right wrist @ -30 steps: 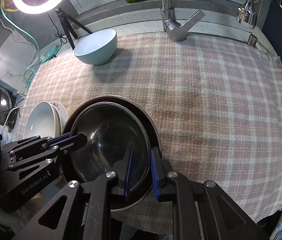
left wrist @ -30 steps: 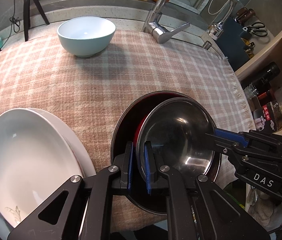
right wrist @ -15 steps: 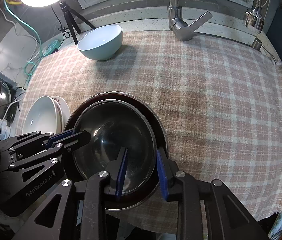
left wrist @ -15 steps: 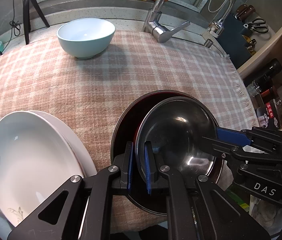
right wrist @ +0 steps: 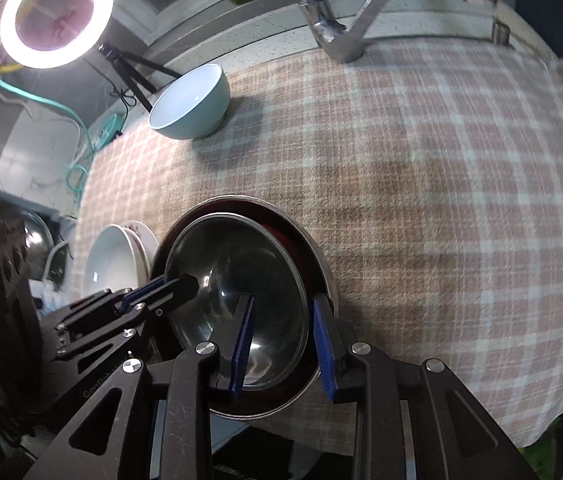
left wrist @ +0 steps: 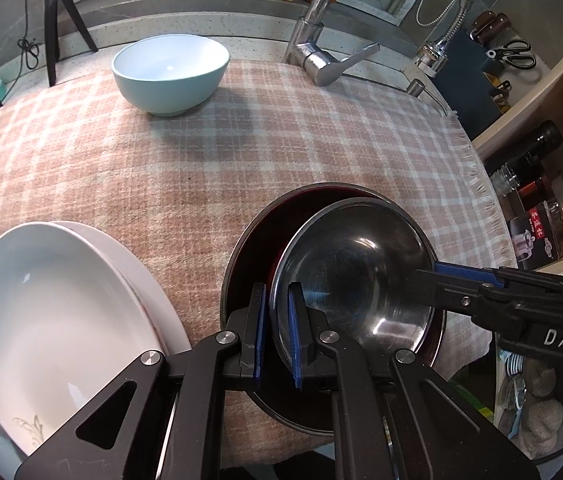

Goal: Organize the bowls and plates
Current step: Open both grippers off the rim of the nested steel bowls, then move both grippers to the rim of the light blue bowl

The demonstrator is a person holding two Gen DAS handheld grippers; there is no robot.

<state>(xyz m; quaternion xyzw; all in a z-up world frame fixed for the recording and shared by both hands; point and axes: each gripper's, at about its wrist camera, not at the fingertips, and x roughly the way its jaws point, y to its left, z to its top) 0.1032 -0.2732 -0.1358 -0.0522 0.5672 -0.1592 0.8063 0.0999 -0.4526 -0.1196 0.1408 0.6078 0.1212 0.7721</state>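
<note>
A steel bowl sits tilted inside a larger dark red bowl near the cloth's front edge. My left gripper is shut on the steel bowl's near-left rim, and its tip shows in the right wrist view. My right gripper is open astride the opposite rim, pads not touching it; its fingertip reaches in from the right. Two stacked white plates lie to the left. A light blue bowl stands far back.
A checked cloth covers the surface, its fringed edge at the right. A faucet rises at the back. A ring light on a tripod stands back left. Bottles fill a shelf at the right.
The right gripper's jaws have spread apart from the steel bowl's rim, and its wrist has rolled, which tilts its view. The left gripper has kept its hold.
</note>
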